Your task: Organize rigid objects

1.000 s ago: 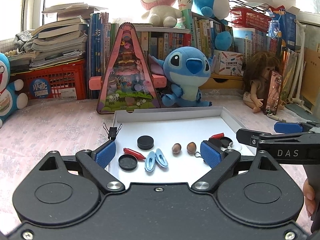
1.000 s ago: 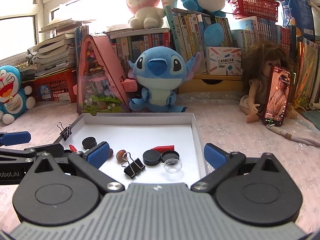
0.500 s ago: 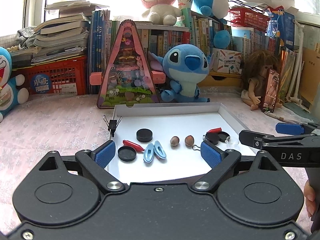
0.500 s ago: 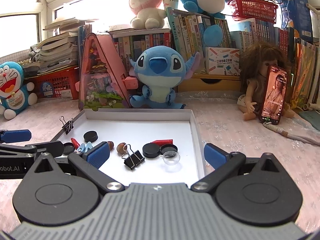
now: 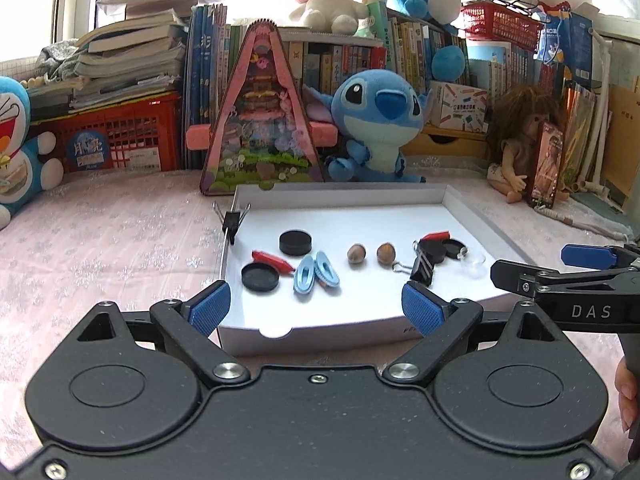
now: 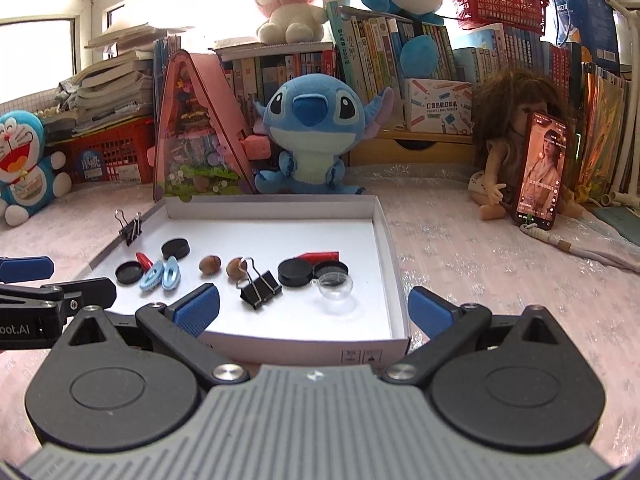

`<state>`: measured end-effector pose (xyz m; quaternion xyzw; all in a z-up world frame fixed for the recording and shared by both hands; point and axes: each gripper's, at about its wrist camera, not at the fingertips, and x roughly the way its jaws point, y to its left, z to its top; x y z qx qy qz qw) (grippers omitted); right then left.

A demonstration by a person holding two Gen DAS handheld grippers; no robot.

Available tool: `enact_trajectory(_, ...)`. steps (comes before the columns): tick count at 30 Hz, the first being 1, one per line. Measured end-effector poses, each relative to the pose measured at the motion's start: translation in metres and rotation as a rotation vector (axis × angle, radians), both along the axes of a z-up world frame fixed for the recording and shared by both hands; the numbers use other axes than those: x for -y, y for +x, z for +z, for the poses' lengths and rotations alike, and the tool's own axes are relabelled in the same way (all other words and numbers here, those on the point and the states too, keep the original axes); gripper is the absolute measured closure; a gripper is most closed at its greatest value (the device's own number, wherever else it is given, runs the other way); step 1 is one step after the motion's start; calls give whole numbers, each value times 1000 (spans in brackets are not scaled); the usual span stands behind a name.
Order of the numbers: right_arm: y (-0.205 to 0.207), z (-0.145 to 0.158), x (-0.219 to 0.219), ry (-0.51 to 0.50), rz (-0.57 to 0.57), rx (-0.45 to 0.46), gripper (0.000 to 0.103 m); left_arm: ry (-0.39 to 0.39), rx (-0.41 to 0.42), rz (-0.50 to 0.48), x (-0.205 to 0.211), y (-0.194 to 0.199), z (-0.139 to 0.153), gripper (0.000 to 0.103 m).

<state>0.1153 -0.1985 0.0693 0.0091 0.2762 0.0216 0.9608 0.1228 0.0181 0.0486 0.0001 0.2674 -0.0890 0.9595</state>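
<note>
A shallow white tray (image 5: 340,191) (image 6: 272,205) lies on the pink cloth in front of both grippers. In it lie black round caps (image 5: 295,242) (image 6: 295,272), red pieces (image 5: 272,260), two light blue clips (image 5: 316,274) (image 6: 162,276), two brown nuts (image 5: 356,254) (image 6: 210,265), a black binder clip (image 5: 424,268) (image 6: 260,286) and a clear dome (image 5: 472,266) (image 6: 334,286). My left gripper (image 5: 316,308) hangs open over the tray's front left edge, nothing between its pads. My right gripper (image 6: 314,310) hangs open at the front right corner, likewise bare.
A second binder clip (image 6: 130,230) grips the tray's left rim. Behind the tray stand a pink triangular toy house (image 5: 260,120) and a blue plush (image 5: 380,120). A doll with a phone (image 6: 540,168) sits at the right; a red basket (image 5: 116,140) and books line the back.
Both grippers have drawn back and sunk a little, so the tray's front wall now shows beneath the fingers. Nothing in the tray has moved. Jaws stand as wide as before.
</note>
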Motion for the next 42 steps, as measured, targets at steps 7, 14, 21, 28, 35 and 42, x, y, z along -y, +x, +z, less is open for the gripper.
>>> enact_trajectory(7, 2, -21, -1, -5, -4, -47, 0, 15, -26, 23, 0, 4, -17, 11)
enact_trajectory(14, 4, -35, -3, -20, 2, -84, 0, 65, -11, 27, 4, 1, -28, 9)
enact_trajectory(21, 3, -38, -3, -17, 2, -91, 0, 57, -30, 27, 6, -2, -34, 9)
enact_trajectory(28, 0, -38, -5, -19, 17, -101, 0, 66, -37, 25, 8, -5, -38, 9)
enact_trajectory(35, 0, -42, -6, -28, 19, -120, 0, 77, -72, 44, 6, -4, -45, 9)
enact_trajectory(42, 3, -48, -5, -19, 12, -158, 0, 74, -107, 80, 0, 0, -53, 9)
